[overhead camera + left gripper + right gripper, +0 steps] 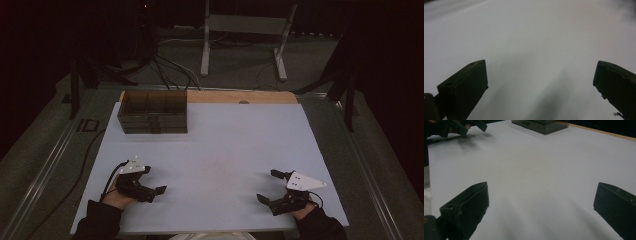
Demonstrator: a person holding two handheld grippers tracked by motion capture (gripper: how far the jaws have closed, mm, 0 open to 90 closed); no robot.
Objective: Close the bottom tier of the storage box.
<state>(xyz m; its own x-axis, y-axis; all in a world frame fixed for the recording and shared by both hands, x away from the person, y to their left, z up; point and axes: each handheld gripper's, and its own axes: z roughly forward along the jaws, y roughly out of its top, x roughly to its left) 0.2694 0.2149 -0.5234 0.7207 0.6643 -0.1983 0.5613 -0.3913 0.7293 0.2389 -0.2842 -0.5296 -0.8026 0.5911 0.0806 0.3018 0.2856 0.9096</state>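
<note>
White sheet (225, 150) is covering the tabletop, bare wood strip (240, 96) showing along the far edge. Room is sitting dark; grey floor, cables (170, 67) and a white metal stand (245, 30) lying beyond the far edge, a black cable (75, 175) running past the left edge.

Organizer box (153, 111) is sitting at the far left corner of the tabletop, well apart from both grippers. It is looking dark, smoky and see-through, low and rectangular, with dividers making compartments on top; contents too dim to tell.

Left gripper (153, 179) is resting near the near left corner, jaws spread wide, holding nothing, hand (117, 192) gripping it from behind. Right gripper (268, 186) is resting near the near right corner, jaws also spread wide, holding nothing, grey plate (305, 181) on top.

High view is giving the whole layout and the room. Left gripper view is giving only blurred white sheet between its two black jaws. Right gripper view is looking across the sheet, catching the box at top centre, the wood edge at top right, and the other gripper at top left with its shadow on the sheet.
</note>
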